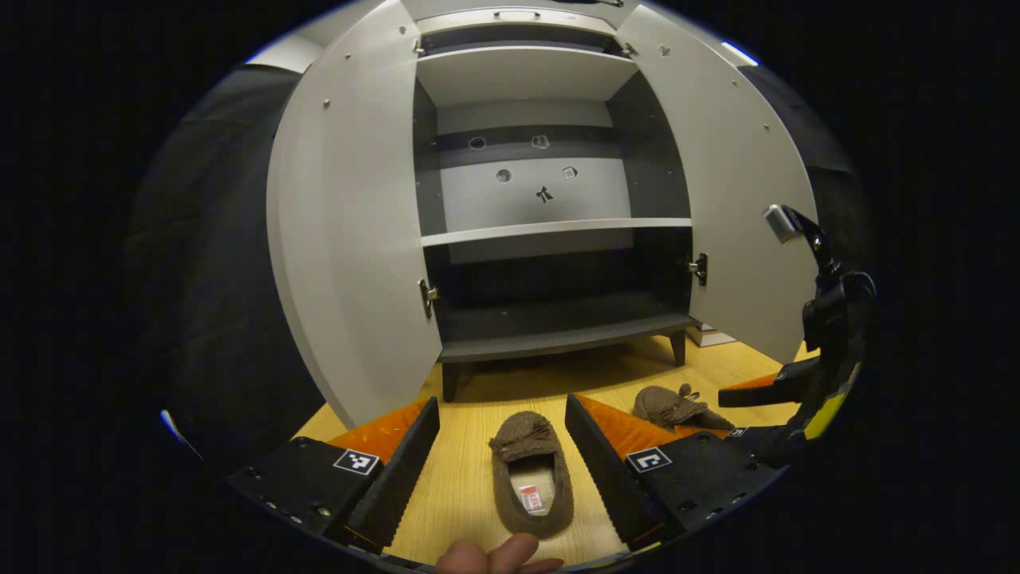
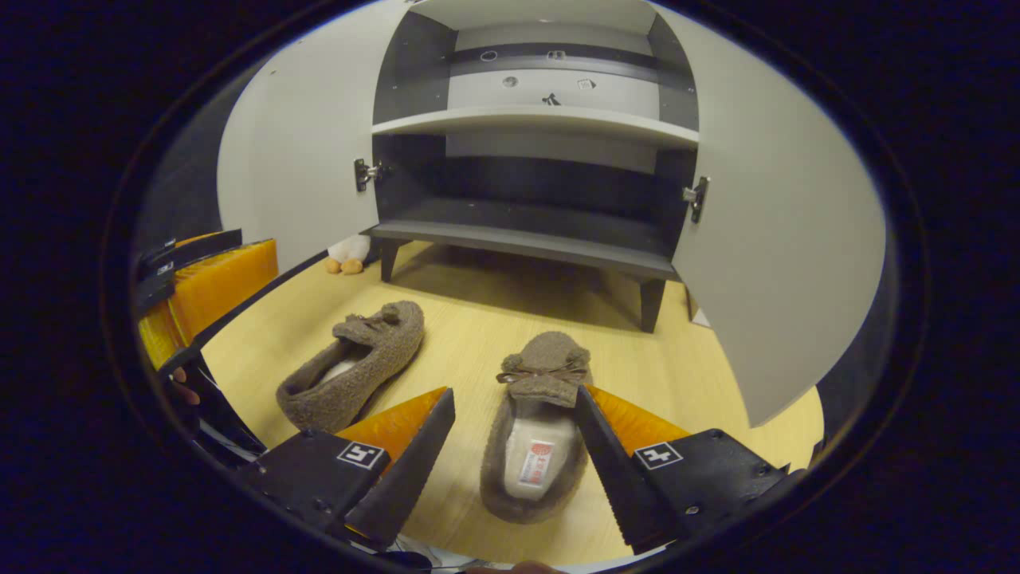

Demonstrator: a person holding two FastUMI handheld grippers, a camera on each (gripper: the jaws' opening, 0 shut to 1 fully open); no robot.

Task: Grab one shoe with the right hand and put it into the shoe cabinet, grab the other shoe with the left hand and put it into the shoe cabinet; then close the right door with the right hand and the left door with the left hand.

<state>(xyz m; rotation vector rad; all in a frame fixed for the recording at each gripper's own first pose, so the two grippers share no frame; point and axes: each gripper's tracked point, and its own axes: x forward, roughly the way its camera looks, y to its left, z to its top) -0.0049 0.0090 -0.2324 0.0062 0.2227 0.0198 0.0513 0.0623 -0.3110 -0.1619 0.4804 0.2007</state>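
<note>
Right gripper view: right gripper (image 2: 514, 442) sits low over the floor (image 2: 470, 319), fingers spread wide and grasping nothing.
Right shoe (image 2: 532, 426): lies flat between those fingers, toe toward the cabinet (image 2: 550, 231); right finger is close against its side, left finger stands apart. Judged lined up for the first grab.
Left shoe (image 2: 355, 363): on the floor just beside the first, angled, heel nearer the camera; untouched.
Left gripper (image 1: 502, 462): in the left gripper view, fingers released and wide, that shoe (image 1: 531, 478) framed between them without contact, probably waiting its turn.
Other gripper: seen from the left gripper view at far right (image 1: 765, 414), near the second shoe (image 1: 677, 406).
Left door (image 1: 351, 231): swung fully open.
Right door (image 1: 737, 199): open too, so the bottom shelf (image 1: 558, 331) is reachable.
Bottom shelf: bare and dark, the likely spot for both shoes.
Fingertip (image 1: 498, 556): person's, at the lower edge, steadying the tool.
Progress: judged at the start; no shoe stored, no door shut.
</note>
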